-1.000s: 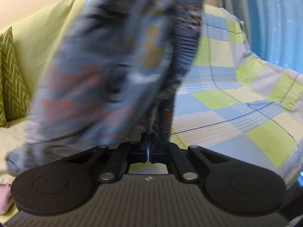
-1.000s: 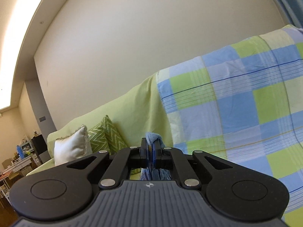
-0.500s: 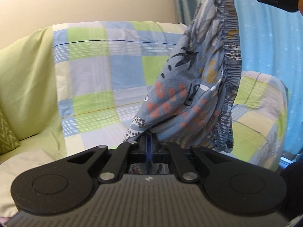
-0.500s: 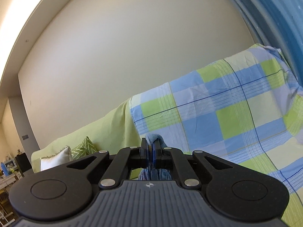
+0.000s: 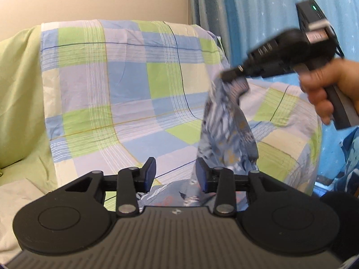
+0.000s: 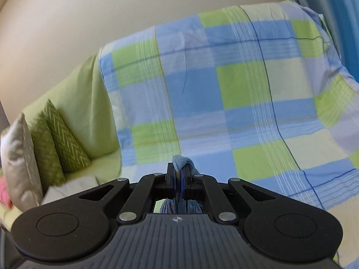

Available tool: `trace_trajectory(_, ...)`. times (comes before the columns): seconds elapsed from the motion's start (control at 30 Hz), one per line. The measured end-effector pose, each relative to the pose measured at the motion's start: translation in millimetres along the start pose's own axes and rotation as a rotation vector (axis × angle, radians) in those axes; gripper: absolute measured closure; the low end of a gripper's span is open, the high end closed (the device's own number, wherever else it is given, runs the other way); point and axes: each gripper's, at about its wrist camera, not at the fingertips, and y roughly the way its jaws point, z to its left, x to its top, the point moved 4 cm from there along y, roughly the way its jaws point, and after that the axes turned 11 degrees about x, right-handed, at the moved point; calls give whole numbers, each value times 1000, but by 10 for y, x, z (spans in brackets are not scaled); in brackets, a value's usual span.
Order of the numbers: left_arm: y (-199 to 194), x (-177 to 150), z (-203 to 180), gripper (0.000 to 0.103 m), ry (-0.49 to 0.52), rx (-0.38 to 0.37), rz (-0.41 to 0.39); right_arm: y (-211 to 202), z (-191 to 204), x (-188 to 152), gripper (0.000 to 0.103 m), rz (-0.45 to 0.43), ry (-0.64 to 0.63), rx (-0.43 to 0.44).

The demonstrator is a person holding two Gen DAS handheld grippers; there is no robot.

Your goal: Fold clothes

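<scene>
- Left gripper: black two-finger tool, jaws spread wide, nothing between them. Blue pads on the inner faces.
- Right gripper: jaws pinched tight on a bunched fold of the blue patterned fabric garment; a small tuft of light blue cloth sticks up past the fingertips in the right wrist view.
- From the left wrist view the right gripper sits up and to the right, held by a person's hand on its grip.
- Garment hangs from that pinch, long axis near vertical, top bunched narrow, widening lower down. Lower end reaches down beside the left gripper's right finger, and more of it lies crumpled just below the open jaws.
- Cloth: thin, soft, blue-grey with dark leaf-like marks and small ochre spots; some reddish patches on the part lying below. Blurred, so detail is limited.
- Beyond: a sofa draped with a checked blue, lime and white cotton sheet, lightly creased.
- Left of it, plain lime-green cover, two green zigzag cushions, one pale cushion.
- Blue curtain with pale stars at the right.
</scene>
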Motion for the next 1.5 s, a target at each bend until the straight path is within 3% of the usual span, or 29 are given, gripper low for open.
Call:
trace_trajectory(0.07, 140, 29, -51, 62, 45, -26, 9, 38, -184, -269, 98, 98, -30, -45)
trace_trajectory(0.17, 399, 89, -183, 61, 104, -80, 22, 24, -592, -604, 98, 159, -23, -151)
trace_trajectory(0.33, 817, 214, -563, 57, 253, -139, 41, -204, -1323, -921, 72, 57, 231, -159)
trace_trajectory(0.43, 1044, 201, -762, 57, 308, -173, 74, -422, -1434, -1040, 68, -12, 265, -160)
trace_trajectory(0.5, 1198, 141, -828, 57, 334, -188, 105, -536, -1435, -1164, 66, -33, 265, -133)
trace_trajectory(0.57, 1328, 79, -854, 57, 346, -193, 138, -551, -1290, -1340, 64, -20, 237, -17)
trace_trajectory(0.67, 1426, 18, -819, 57, 331, -201, 168, -387, -984, -1671, 60, 69, 143, 134)
trace_trajectory(0.73, 1444, 12, -769, 57, 317, -203, 180, -263, -871, -1847, 59, 104, 85, 146)
trace_trajectory(0.9, 1458, 86, -702, 53, 346, -210, 179, -9, -713, -2003, 57, 98, -34, 168)
trace_trajectory(1.1, 1514, 189, -682, 45, 376, -227, 154, 71, -513, -1971, 29, 108, -120, 231)
trace_trajectory(1.17, 1542, 194, -731, 43, 402, -233, 149, 115, -521, -1967, 29, 109, -129, 217)
trace_trajectory(1.2, 1552, 196, -762, 43, 418, -235, 144, 156, -549, -1961, 43, 121, -118, 206)
trace_trajectory(1.23, 1559, 199, -794, 43, 434, -237, 138, 186, -586, -1948, 80, 129, -97, 197)
trace_trajectory(1.27, 1568, 208, -826, 43, 449, -241, 132, 198, -629, -1927, 97, 130, -73, 183)
trace_trajectory(1.37, 1604, 287, -906, 43, 473, -265, 114, 92, -714, -1832, 95, 128, -29, 152)
trace_trajectory(1.5, 1697, 418, -1042, 39, 507, -315, 92, -276, -766, -1731, 96, 125, -76, 16)
